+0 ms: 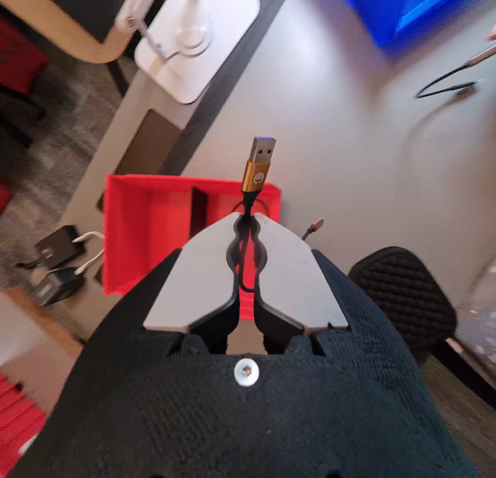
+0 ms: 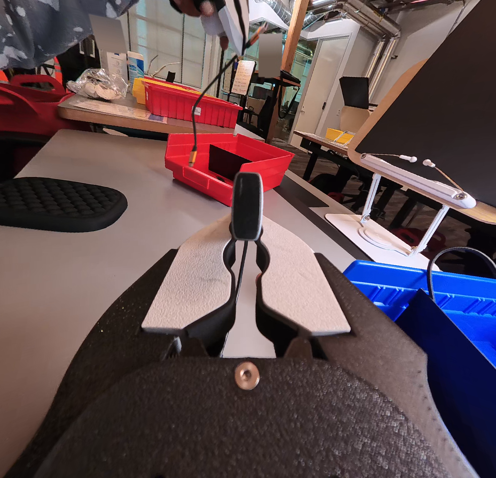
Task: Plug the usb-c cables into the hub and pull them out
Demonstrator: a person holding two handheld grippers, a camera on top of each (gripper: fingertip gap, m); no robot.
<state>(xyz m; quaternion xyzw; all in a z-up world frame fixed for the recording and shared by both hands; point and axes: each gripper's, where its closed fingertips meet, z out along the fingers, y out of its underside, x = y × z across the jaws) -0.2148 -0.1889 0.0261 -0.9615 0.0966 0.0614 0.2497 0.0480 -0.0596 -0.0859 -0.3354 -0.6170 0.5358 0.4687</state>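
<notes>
left wrist view: the left gripper [image 1: 246,214] has its jaws clamped on a thin black cable [image 1: 247,206], just behind an orange-sleeved plug [image 1: 258,167]. the plug stands clear of the tips, pointing forward above the red bin [image 1: 150,223] and the grey table [image 1: 335,148]. the metal end looks wide and flat, closer to usb-a than usb-c. the cable's other end [image 1: 316,224] shows past the right finger. this cable is light and limp; a grip on the stiff sleeve would steer the plug better than one on the cord.

right wrist view: the right gripper [image 2: 246,238] has its jaws clamped on the hub [image 2: 247,206], a small dark block with a pale rim, held upright above the table [image 2: 107,250]. its lead runs back between the fingers. the hub is light, rigid and smooth, so it may twist under insertion force. its ports are not visible from here. the left gripper sits top centre, partly cut off, with the cable hanging to the red bin [image 2: 228,167]. a blue bin [image 2: 402,290] lies to the right.
</notes>
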